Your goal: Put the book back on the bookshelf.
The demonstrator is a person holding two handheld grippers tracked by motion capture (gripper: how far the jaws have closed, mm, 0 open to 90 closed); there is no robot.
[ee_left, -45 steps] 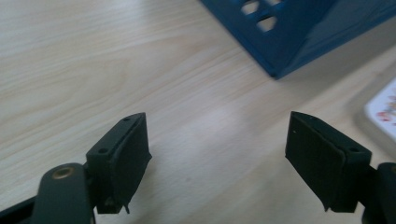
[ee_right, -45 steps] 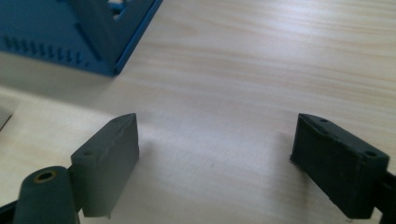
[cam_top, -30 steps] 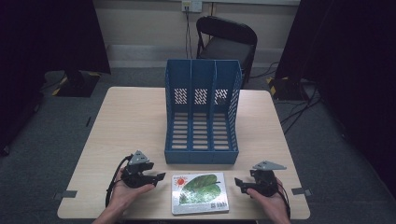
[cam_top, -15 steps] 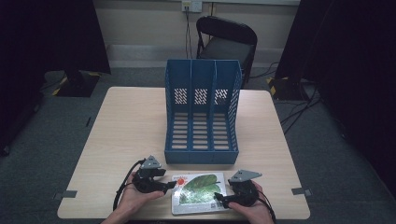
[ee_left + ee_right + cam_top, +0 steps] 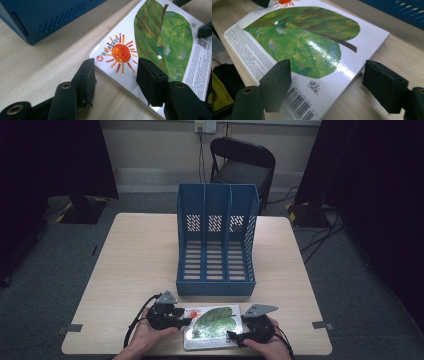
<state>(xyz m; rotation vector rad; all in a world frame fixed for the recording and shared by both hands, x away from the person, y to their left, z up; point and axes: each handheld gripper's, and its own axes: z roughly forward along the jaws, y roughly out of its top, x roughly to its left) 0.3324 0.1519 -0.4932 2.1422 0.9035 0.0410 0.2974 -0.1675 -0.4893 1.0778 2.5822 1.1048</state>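
A white picture book (image 5: 212, 326) with a green leaf and an orange sun lies flat near the table's front edge. My left gripper (image 5: 184, 321) is open at the book's left end. In the left gripper view it (image 5: 116, 68) straddles the sun corner of the book (image 5: 160, 32), with one jaw over the table and the other over the cover. My right gripper (image 5: 234, 337) is open at the book's right front corner. In the right gripper view it (image 5: 325, 75) has one jaw above the barcode on the book (image 5: 304, 42) and the other just past its edge.
A blue three-slot file holder (image 5: 216, 242) stands mid-table, just behind the book, its open front facing me. Its base shows close in both gripper views (image 5: 45, 15) (image 5: 402, 10). A black chair (image 5: 242, 162) stands beyond the wooden table (image 5: 135, 255).
Both grippers have moved inward from the table's sides to the two ends of the book. The book has not moved.
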